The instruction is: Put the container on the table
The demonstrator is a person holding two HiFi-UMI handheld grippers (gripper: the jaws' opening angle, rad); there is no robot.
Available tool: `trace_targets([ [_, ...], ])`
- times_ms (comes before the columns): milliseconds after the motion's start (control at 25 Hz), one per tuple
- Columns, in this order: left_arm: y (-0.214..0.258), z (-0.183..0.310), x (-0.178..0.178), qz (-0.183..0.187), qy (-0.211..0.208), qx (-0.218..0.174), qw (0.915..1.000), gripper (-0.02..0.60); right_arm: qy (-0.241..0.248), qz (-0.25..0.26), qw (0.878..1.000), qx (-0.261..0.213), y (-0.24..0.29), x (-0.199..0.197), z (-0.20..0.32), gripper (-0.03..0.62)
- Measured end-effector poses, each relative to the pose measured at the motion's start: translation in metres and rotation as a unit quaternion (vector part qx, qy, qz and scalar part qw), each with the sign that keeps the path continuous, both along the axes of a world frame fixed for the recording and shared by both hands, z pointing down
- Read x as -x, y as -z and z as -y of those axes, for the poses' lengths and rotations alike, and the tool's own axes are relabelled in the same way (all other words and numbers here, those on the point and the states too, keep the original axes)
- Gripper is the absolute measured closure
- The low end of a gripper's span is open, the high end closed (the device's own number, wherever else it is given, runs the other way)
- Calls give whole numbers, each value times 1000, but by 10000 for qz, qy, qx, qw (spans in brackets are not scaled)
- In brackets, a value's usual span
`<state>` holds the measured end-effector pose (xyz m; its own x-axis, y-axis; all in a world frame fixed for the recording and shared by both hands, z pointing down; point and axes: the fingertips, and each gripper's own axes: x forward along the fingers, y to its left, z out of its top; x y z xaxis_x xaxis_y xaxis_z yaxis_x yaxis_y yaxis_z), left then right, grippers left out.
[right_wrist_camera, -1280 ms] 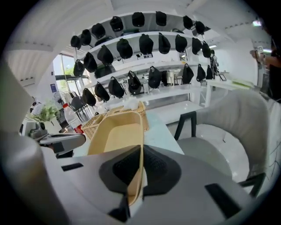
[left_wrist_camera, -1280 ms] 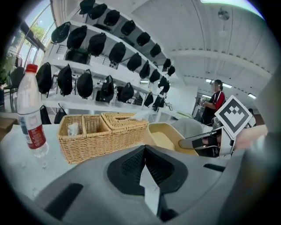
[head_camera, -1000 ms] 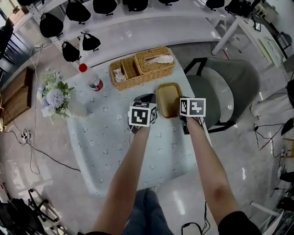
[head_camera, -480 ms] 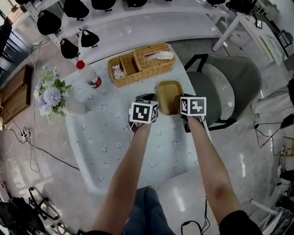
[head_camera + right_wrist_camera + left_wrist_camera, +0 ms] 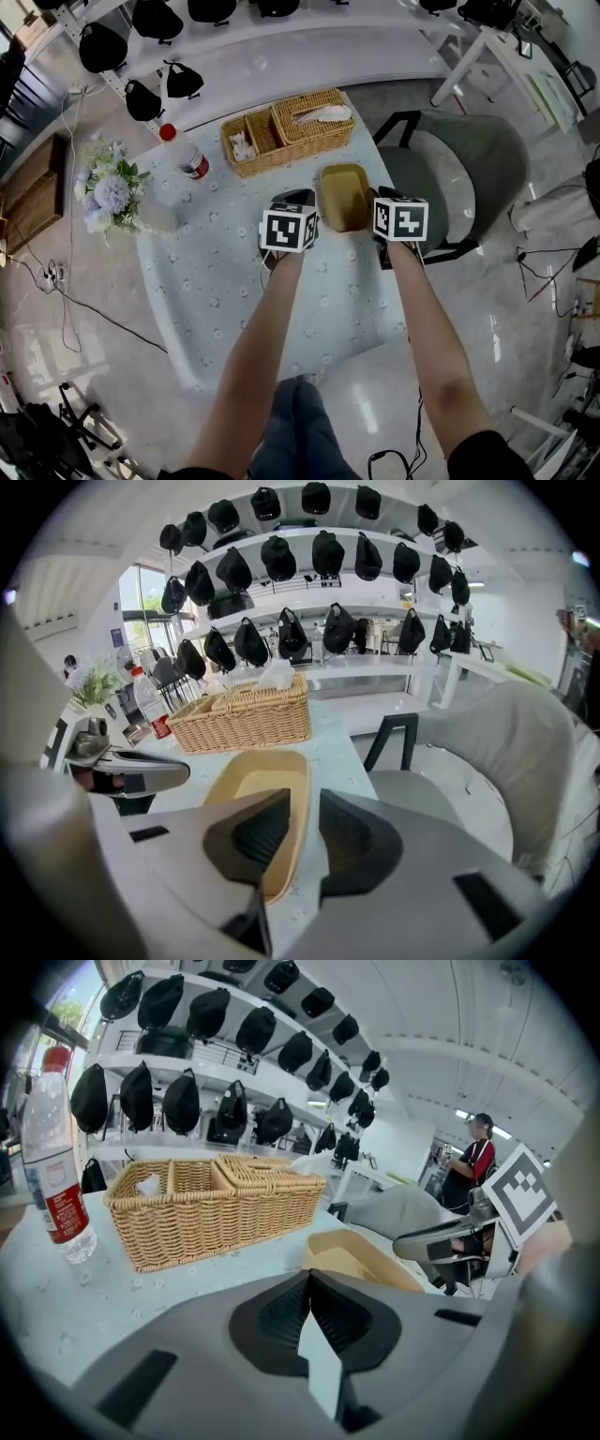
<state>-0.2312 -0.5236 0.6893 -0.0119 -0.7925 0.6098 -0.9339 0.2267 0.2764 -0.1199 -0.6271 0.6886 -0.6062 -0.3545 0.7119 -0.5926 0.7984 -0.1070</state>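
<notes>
The container (image 5: pixel 344 197) is a shallow tan oblong tray that rests on the pale patterned table (image 5: pixel 216 281), near its right edge. My left gripper (image 5: pixel 295 200) sits just left of the container with its jaws shut on nothing; in the left gripper view (image 5: pixel 307 1283) the container (image 5: pixel 361 1258) lies ahead to the right. My right gripper (image 5: pixel 374 201) is at the container's right side. In the right gripper view (image 5: pixel 305 810) the jaws stand a little apart astride the container's (image 5: pixel 258 794) right rim, with tablecloth showing in the gap.
A wicker basket (image 5: pixel 289 133) with compartments stands behind the container. A water bottle (image 5: pixel 186 157) and a bunch of flowers (image 5: pixel 108 192) are at the back left. A grey chair (image 5: pixel 459 178) stands against the table's right edge. A person (image 5: pixel 473 1152) stands far off.
My right gripper has drifted slightly to the right. The container stays where it was on the table, and my left gripper has barely moved.
</notes>
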Motion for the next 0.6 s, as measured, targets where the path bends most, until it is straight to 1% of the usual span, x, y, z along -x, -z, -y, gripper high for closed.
trace_targets([
  [120,20,-5,0,12,37,-85,10000,574,-24,191,9997,-158,28,-3,0,505],
  [240,52,-7,-3,95,-10,-303,9995,574,-25,458,9984,-337,66,-7,0,507],
  [320,80,-8,-6,167,-66,-536,9984,574,15,671,9965,-500,96,-9,-3,513],
  [400,113,-10,-11,266,-153,-829,9961,574,58,909,9933,-715,129,-13,-6,533],
  [560,179,-22,-24,600,-413,-1423,9871,574,213,1433,9812,-1277,196,-24,-23,590],
  [600,194,-27,-28,669,-484,-1568,9842,574,275,1565,9772,-1406,212,-28,-31,594],
])
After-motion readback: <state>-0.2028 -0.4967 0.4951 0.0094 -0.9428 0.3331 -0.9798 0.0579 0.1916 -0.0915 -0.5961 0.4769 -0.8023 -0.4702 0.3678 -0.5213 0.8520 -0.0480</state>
